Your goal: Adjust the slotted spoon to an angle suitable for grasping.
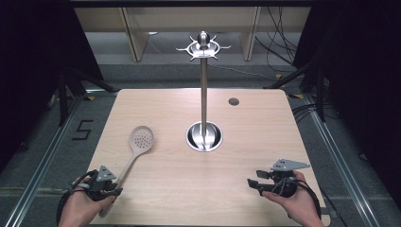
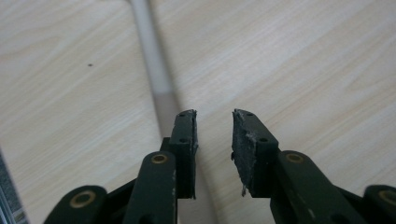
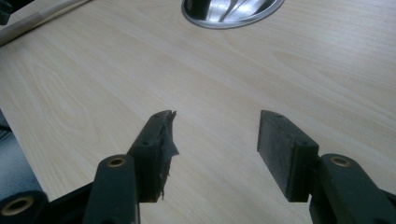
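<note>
A pale slotted spoon (image 1: 140,140) lies on the wooden table (image 1: 246,142), bowl away from me, its handle running back toward the front left corner. My left gripper (image 1: 114,189) sits low over the end of that handle. In the left gripper view the handle (image 2: 154,60) passes under the left jaw and the jaws of the left gripper (image 2: 215,116) stand apart, open, not clamped on it. My right gripper (image 1: 256,179) rests at the front right, open over bare wood (image 3: 217,116). A steel utensil stand (image 1: 204,94) with a ring of hooks (image 1: 204,46) rises from its round base (image 1: 204,136) at mid-table.
A small round grommet (image 1: 233,101) sits in the table's far right part. The stand's base (image 3: 233,14) and the spoon handle (image 3: 37,18) show far off in the right gripper view. Black stand legs and cables lie on the floor around the table.
</note>
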A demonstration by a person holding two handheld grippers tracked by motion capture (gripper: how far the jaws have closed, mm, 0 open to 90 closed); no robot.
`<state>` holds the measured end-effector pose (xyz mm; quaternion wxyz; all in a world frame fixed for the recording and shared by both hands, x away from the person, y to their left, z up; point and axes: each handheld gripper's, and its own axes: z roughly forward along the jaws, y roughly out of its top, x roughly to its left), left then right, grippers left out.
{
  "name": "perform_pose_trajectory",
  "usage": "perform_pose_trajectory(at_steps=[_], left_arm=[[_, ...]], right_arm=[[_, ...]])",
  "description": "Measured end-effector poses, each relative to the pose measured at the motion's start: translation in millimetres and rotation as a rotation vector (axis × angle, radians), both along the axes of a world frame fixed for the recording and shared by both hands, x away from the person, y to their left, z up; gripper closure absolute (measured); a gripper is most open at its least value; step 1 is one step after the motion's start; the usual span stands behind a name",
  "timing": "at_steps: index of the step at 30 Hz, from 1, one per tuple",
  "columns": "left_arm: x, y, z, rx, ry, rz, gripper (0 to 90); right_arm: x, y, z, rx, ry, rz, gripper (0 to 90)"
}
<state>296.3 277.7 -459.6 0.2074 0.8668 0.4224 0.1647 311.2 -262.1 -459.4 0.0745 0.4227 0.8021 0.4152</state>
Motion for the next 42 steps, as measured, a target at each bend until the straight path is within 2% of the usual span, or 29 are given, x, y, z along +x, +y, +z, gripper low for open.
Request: perform_pose_trajectory(at_steps=[1,2,3,4,5,6,7,8,9,10,11,12,13,14,15,17,20,22,24,25,27,28,29,32,33,34,37,40,42], left_arm=[[0.0,0.0,0.0,0.000,0.000,0.000,74.0],[-0.1,1.7,0.9,-0.030,-0.009,0.032,74.0],[2.3,8.6,5.2,0.010,-0.007,-0.009,79.3],[1.4,9.8,6.7,0.013,-0.003,0.016,83.6],[2.0,12.7,7.5,0.013,-0.001,0.030,86.6],[4.7,18.0,9.6,0.040,-0.007,0.003,88.5],[3.6,19.3,9.1,0.026,-0.013,0.050,89.1],[4.7,24.0,9.5,0.039,-0.015,0.041,89.2],[4.2,26.8,8.7,0.044,-0.009,0.068,89.2],[4.9,33.9,7.6,0.039,0.005,0.059,89.3],[4.5,35.4,5.4,0.037,0.018,0.087,89.3],[4.5,35.4,5.4,0.037,0.018,0.087,89.3],[6.1,41.2,3.0,0.068,0.059,0.055,89.3],[6.1,41.2,3.0,0.068,0.059,0.055,89.3],[7.1,43.0,1.5,0.092,0.079,0.040,89.3],[5.0,42.8,-2.1,0.084,0.117,0.086,89.3],[3.9,48.5,-2.4,0.109,0.183,0.059,89.3],[2.8,50.0,-5.0,0.118,0.202,0.049,89.3],[0.7,48.6,-9.8,0.091,0.204,0.071,89.3],[0.3,50.0,-8.8,0.104,0.226,0.046,89.3],[-1.4,49.9,-11.3,0.094,0.246,0.035,89.3],[-2.3,48.8,-13.4,0.088,0.258,0.043,89.3],[-2.4,49.7,-15.2,0.098,0.262,0.024,89.3],[-2.5,49.0,-20.1,0.108,0.295,0.015,89.3],[-4.5,46.7,-24.1,0.071,0.278,0.046,89.3],[-2.8,47.8,-23.3,0.093,0.292,0.014,89.3],[-2.0,44.7,-24.1,0.088,0.314,0.006,89.3],[-1.8,42.4,-26.3,0.071,0.292,0.006,89.4],[-0.3,42.4,-24.3,0.080,0.331,-0.009,89.3]], right_arm=[[0.0,0.0,0.0,0.000,0.000,0.000,46.1],[0.2,-0.3,-0.4,0.008,0.001,-0.002,46.1],[2.7,-1.9,-1.8,0.011,-0.020,0.012,46.1],[2.8,-3.4,-1.7,-0.003,-0.031,0.002,46.1],[2.5,-4.6,-1.1,-0.002,-0.011,-0.001,46.1],[2.1,-5.8,-0.7,0.013,-0.014,0.002,46.1],[0.7,-5.6,0.5,0.019,-0.007,-0.033,46.2],[1.9,-5.1,-0.6,0.028,-0.018,-0.032,46.2],[2.0,-4.6,-0.4,0.028,-0.013,-0.031,46.2],[3.3,-5.5,-0.3,0.013,-0.032,-0.019,46.3],[2.8,-4.7,0.6,0.007,-0.038,-0.020,46.2],[2.8,-4.7,0.6,0.007,-0.038,-0.020,46.2],[0.2,-2.7,2.7,-0.003,-0.020,-0.037,46.2],[-0.7,-2.6,3.6,0.011,-0.020,-0.023,46.2],[-0.7,-2.6,3.6,0.011,-0.020,-0.023,46.2],[-0.6,-3.1,5.0,-0.006,-0.057,-0.009,46.2],[-2.3,-4.5,5.5,-0.022,-0.067,-0.019,46.3],[-3.8,-3.6,6.2,-0.012,-0.055,-0.026,46.2],[-3.4,-3.7,6.4,-0.026,-0.075,-0.017,46.2],[-3.3,-2.9,5.7,-0.014,-0.072,-0.012,46.2],[-3.3,-2.5,5.8,-0.013,-0.070,-0.010,46.2],[-2.8,-2.5,5.5,-0.016,-0.075,-0.004,46.2],[-3.8,-2.4,6.2,-0.031,-0.082,-0.021,46.2],[-4.9,-1.3,5.7,-0.014,-0.043,-0.028,46.2],[-2.8,-3.5,5.1,-0.037,-0.077,-0.013,46.2],[-3.0,-3.2,4.9,-0.026,-0.074,-0.017,46.2],[-3.8,-2.1,4.3,-0.008,-0.060,-0.026,46.1],[-3.4,-3.2,5.4,-0.035,-0.066,-0.015,46.0],[-5.1,-1.4,5.8,-0.020,-0.042,-0.024,46.0]])
